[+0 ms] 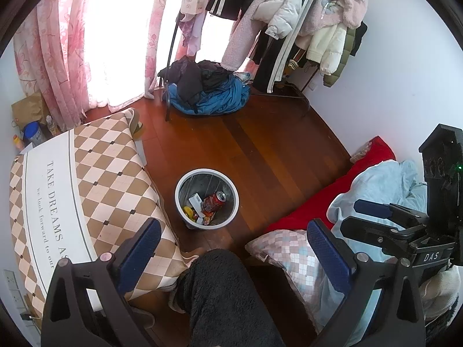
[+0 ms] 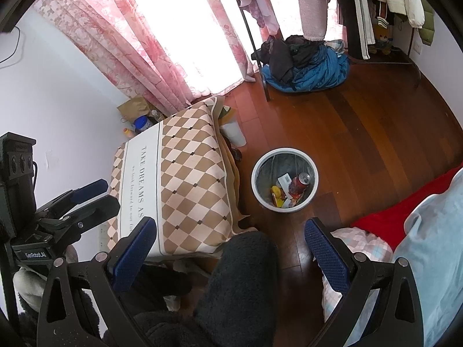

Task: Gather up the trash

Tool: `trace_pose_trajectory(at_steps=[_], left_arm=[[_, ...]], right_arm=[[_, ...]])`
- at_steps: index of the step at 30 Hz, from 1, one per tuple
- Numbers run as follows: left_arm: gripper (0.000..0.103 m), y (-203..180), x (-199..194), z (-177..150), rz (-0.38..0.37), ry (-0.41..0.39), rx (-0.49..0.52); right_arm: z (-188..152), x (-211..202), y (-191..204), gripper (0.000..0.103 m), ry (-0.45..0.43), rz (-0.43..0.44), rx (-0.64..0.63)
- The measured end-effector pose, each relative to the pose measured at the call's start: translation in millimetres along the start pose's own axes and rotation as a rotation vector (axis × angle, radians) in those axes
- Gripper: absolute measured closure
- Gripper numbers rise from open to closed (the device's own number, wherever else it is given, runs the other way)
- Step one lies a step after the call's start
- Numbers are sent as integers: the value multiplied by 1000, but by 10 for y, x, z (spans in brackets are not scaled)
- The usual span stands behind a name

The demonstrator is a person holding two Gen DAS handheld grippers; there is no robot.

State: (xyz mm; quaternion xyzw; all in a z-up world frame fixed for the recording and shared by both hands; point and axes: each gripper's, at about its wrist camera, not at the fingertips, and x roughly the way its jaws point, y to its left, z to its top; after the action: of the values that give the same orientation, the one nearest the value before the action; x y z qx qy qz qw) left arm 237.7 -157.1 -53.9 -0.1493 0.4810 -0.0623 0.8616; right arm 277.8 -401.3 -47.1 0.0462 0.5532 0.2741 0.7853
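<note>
A white round trash bin (image 1: 185,177) stands on the wooden floor, also in the right wrist view (image 2: 260,162). Inside lie a red soda can (image 1: 214,201) (image 2: 299,183), a white box (image 1: 195,201) (image 2: 285,180), yellow peel (image 1: 188,211) (image 2: 276,192) and wrappers. My left gripper (image 1: 234,243) is open and empty, held high above the floor, short of the bin. My right gripper (image 2: 231,240) is open and empty, also high and short of the bin. Each gripper shows in the other's view, the right (image 1: 373,217) and the left (image 2: 92,196).
A table with a checkered cloth (image 1: 86,190) (image 2: 185,179) stands left of the bin. A bed with a red sheet (image 1: 312,208), blue blanket (image 2: 434,231) and pillow (image 1: 292,257) is on the right. A clothes rack (image 1: 289,14) and a clothes pile (image 1: 205,89) are behind. A dark fuzzy leg (image 1: 225,297) is below.
</note>
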Motion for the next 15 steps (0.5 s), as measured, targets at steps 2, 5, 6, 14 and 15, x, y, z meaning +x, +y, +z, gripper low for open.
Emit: trace_pose_trajectory(at_steps=[2, 5, 6, 14, 15], left_arm=[[0, 0, 1, -1, 2, -1, 2], [0, -6, -1, -6, 2, -2, 0], [0, -6, 1, -4, 3, -1, -1], [0, -3, -15, -19, 0, -3, -1], [0, 0, -15, -20, 0, -4, -1]], right_arm=[[4, -6, 7, 0, -2, -5, -3], [16, -30, 13, 0, -2, -7, -8], [6, -14, 34, 0, -4, -6, -3], [38, -56, 46, 0, -3, -7, -12], [41, -62, 44, 0, -3, -6, -13]])
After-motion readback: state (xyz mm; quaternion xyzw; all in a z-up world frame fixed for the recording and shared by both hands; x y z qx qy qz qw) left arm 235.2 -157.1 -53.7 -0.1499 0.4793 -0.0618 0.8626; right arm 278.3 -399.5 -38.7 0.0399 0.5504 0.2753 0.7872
